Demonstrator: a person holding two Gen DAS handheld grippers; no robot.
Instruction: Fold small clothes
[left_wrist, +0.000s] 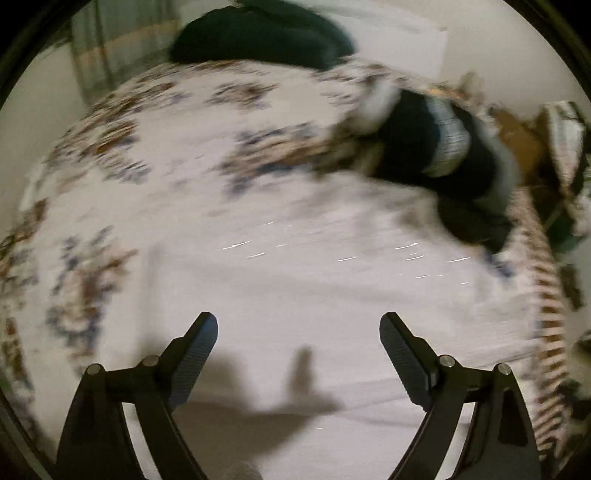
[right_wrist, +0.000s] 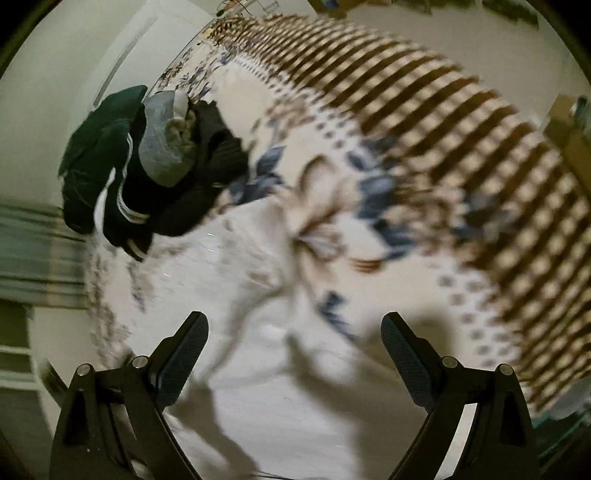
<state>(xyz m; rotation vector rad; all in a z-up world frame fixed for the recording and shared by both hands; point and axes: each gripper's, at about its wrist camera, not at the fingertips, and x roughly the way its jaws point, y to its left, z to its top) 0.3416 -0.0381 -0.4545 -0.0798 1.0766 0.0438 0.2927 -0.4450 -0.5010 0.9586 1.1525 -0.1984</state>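
Observation:
A white garment (left_wrist: 295, 280) lies spread flat on the flowered bedspread (left_wrist: 122, 122), filling the lower half of the left wrist view. My left gripper (left_wrist: 298, 321) hovers over it, open, with nothing between its fingers. In the right wrist view the same white garment (right_wrist: 280, 398) shows a loose, creased edge running up between the jaws. My right gripper (right_wrist: 294, 325) is open above it and holds nothing. Both views are blurred by motion.
A pile of dark and grey clothes (right_wrist: 155, 166) sits at the far left of the bedspread (right_wrist: 424, 140); it appears as a dark clothes pile (left_wrist: 443, 155) at right in the left view. A dark green garment (left_wrist: 258, 37) lies at the bed's far edge.

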